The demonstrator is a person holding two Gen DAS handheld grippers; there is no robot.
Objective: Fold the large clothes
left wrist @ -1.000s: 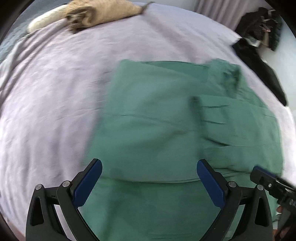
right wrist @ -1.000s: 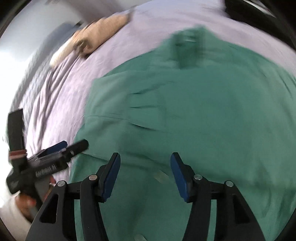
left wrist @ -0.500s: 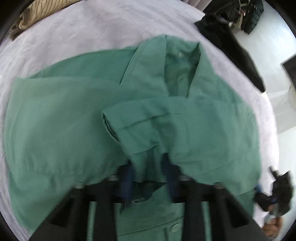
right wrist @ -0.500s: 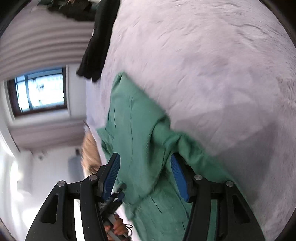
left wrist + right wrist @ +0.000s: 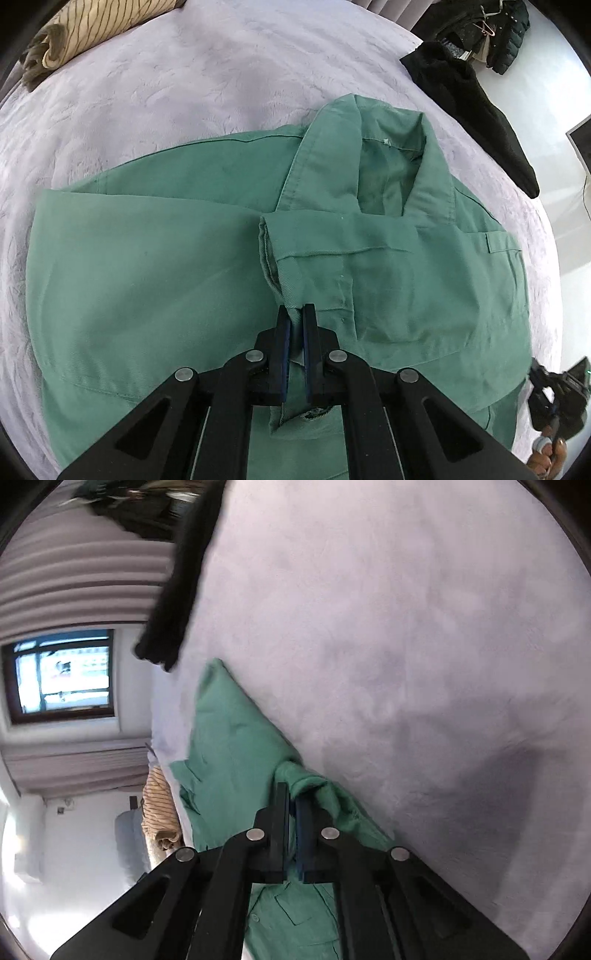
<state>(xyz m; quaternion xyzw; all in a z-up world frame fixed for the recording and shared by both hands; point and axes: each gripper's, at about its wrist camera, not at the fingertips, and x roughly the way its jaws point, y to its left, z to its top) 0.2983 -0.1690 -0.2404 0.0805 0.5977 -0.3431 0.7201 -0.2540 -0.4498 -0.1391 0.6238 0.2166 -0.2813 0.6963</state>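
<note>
A large green collared shirt (image 5: 155, 280) lies spread on a lilac bed cover (image 5: 192, 85), its sleeves folded in over the body and its collar at the far side. My left gripper (image 5: 296, 314) is shut on the cuff end of the folded sleeve (image 5: 354, 258) near the shirt's middle. In the right wrist view my right gripper (image 5: 291, 797) is shut on a bunched fold at the edge of the green shirt (image 5: 236, 738). The right gripper also shows at the lower right of the left wrist view (image 5: 554, 391).
A folded beige striped garment (image 5: 92, 26) lies at the far left of the bed. A black garment (image 5: 476, 92) hangs over the far right edge. Bare lilac bed cover (image 5: 406, 627) stretches beyond the shirt. A window (image 5: 62, 675) and curtains are behind.
Both grippers were open above the shirt a second ago. Each has since come down and shut on the green fabric, the left on the sleeve cuff, the right on the shirt's edge.
</note>
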